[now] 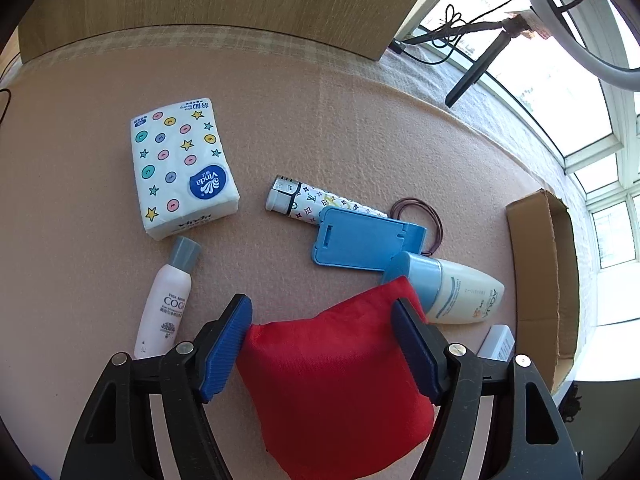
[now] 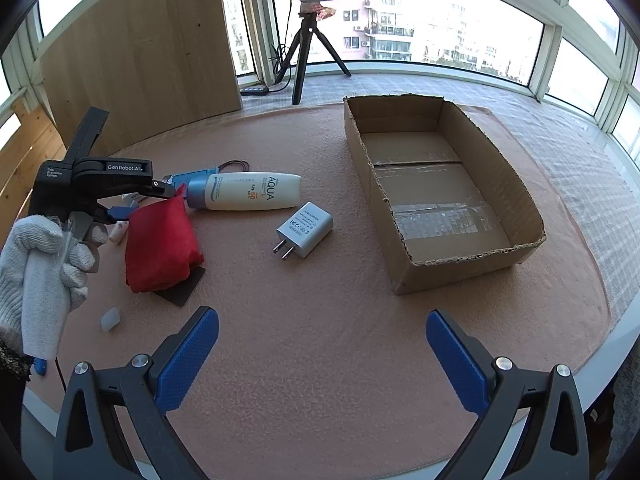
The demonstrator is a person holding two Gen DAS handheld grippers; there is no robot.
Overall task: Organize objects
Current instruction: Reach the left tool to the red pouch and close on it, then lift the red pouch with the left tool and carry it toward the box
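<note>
A red pouch point(image 1: 336, 384) is being clamped between the two blue pads of the left gripper point(image 1: 322, 312), its cloth bulging out past the fingertips. In the right wrist view the pouch point(image 2: 160, 240) is being held at the left of the table point(image 2: 320, 320), its lower end seemingly resting on or just above a dark card point(image 2: 184, 290), with the sunscreen bottle point(image 2: 248, 192) just beyond it. The pouch is judged to be soft, light and easily squashed; a hold across its middle, as is being used now, is likely to be secure, though the fabric may sag below the pads. The right gripper point(image 2: 322, 356) is being held wide open over bare table at the near edge, nothing between its pads. The cardboard box point(image 2: 532, 236) is standing empty at the right, well apart from the pouch, with a white charger point(image 2: 305, 229) lying between them.
</note>
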